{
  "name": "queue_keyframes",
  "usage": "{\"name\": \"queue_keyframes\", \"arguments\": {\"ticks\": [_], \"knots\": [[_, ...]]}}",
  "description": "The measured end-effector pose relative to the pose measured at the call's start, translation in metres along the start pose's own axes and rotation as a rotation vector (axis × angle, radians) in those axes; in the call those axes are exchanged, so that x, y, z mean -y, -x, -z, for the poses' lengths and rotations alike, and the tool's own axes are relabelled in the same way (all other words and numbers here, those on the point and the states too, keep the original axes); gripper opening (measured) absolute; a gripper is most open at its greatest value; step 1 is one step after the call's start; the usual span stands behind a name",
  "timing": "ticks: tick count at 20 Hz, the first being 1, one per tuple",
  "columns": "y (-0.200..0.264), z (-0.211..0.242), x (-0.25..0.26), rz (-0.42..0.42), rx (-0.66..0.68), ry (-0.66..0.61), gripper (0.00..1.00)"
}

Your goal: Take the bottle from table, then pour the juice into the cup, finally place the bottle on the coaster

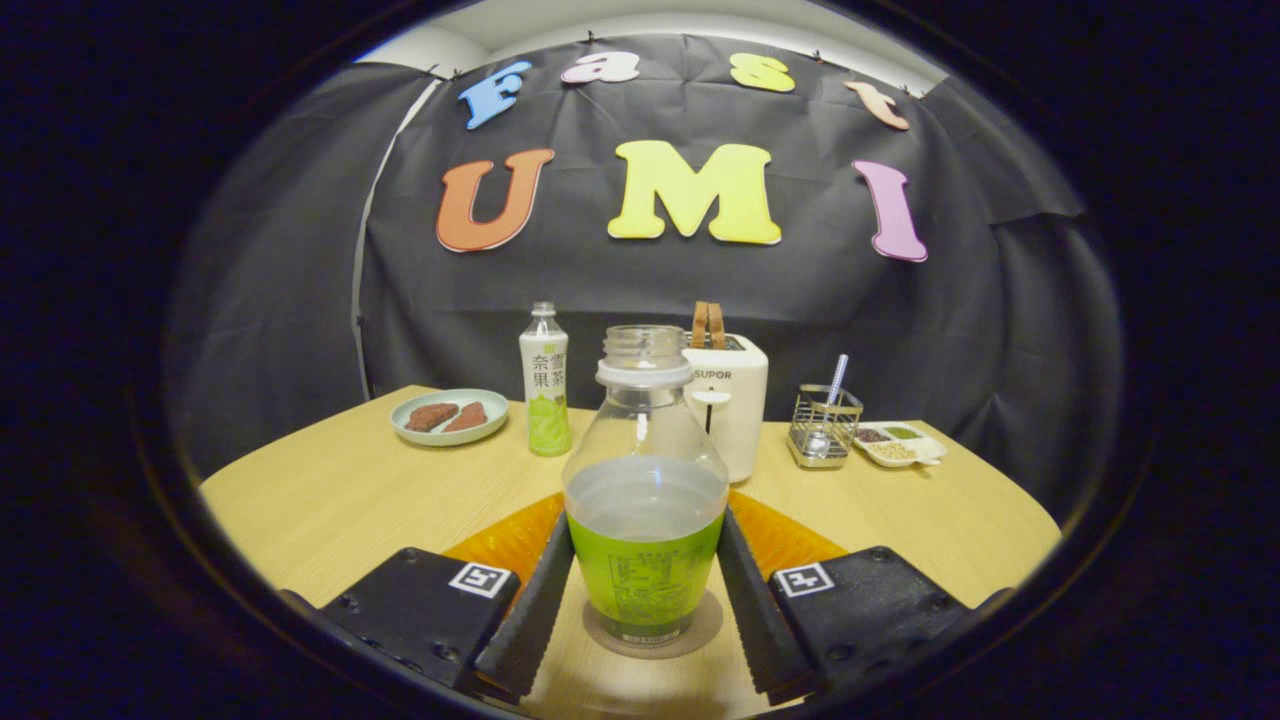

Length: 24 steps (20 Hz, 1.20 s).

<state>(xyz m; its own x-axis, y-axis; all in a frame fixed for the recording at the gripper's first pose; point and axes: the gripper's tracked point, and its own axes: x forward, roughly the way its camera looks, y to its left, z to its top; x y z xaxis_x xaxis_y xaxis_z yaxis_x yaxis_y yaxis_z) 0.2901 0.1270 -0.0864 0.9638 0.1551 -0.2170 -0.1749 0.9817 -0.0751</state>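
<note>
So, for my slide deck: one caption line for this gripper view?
Gripper fingers flank the open bottle standing on the coaster, toaster beyond.

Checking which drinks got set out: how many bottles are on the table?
2. A clear, uncapped, green-labelled plastic bottle stands on a round coaster between the gripper's fingers. A capped, slimmer, white-and-green bottle stands farther back, beside the pale green plate. The white toaster might hide others.

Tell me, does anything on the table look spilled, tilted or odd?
Nothing stands out. The uncapped bottle stands upright on the coaster between the gripper fingers; no spill shows.
</note>
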Motion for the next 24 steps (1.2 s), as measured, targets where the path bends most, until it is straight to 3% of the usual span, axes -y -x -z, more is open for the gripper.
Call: {"name": "queue_keyframes", "arguments": {"ticks": [6,14,17,24], "knots": [[0.002,0.002,0.005,0.002,0.002,-0.009,0.85],[0.02,-0.014,0.005,-0.022,0.068,-0.054,1.0],[0.03,-0.018,-0.002,-0.028,0.098,-0.031,1.0],[0.12,-0.043,-0.004,0.053,0.219,0.057,1.0]]}}
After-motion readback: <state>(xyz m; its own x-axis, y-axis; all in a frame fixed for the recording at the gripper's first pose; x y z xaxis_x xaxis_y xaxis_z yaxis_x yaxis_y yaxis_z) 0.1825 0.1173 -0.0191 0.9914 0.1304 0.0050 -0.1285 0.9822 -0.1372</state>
